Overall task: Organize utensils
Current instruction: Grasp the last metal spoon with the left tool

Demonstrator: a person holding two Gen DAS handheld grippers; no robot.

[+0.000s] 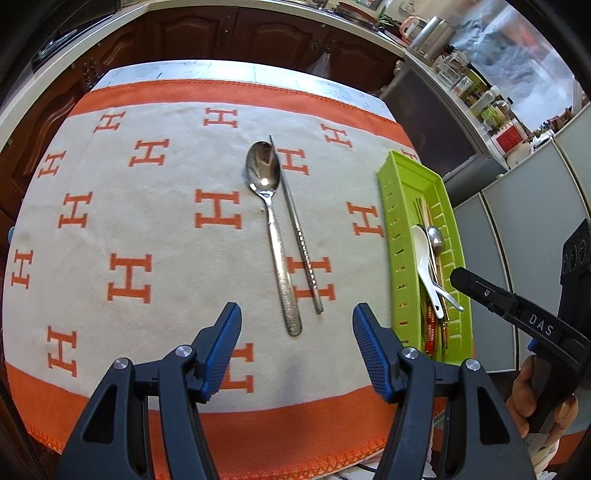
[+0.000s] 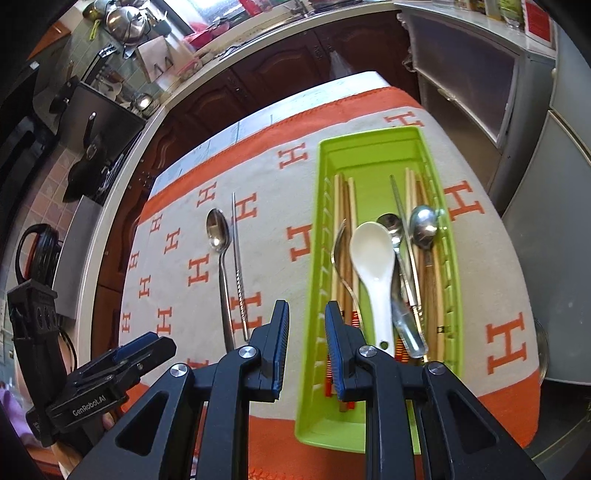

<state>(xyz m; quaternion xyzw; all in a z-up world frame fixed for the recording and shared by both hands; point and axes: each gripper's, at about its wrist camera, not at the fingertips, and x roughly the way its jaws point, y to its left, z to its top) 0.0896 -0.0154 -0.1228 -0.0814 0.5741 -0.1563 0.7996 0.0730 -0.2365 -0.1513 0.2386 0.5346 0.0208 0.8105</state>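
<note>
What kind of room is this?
Most likely a home kitchen: wooden cabinets under a counter, shiny pots hanging on the wall, and a green cutlery tray on the table.

left tool [image 1: 297, 332]: tilted steeply downward, blue pads wide apart, nothing between them | right tool [image 2: 306, 332]: tilted steeply downward, pads a narrow gap apart, holding nothing | hand [image 1: 532, 398]: fingers wrapped around the right tool's grip

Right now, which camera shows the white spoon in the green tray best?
The right wrist view: the white spoon lies near centre, its bowl facing up. The left wrist view shows it small, at the edge, inside the green tray.
</note>
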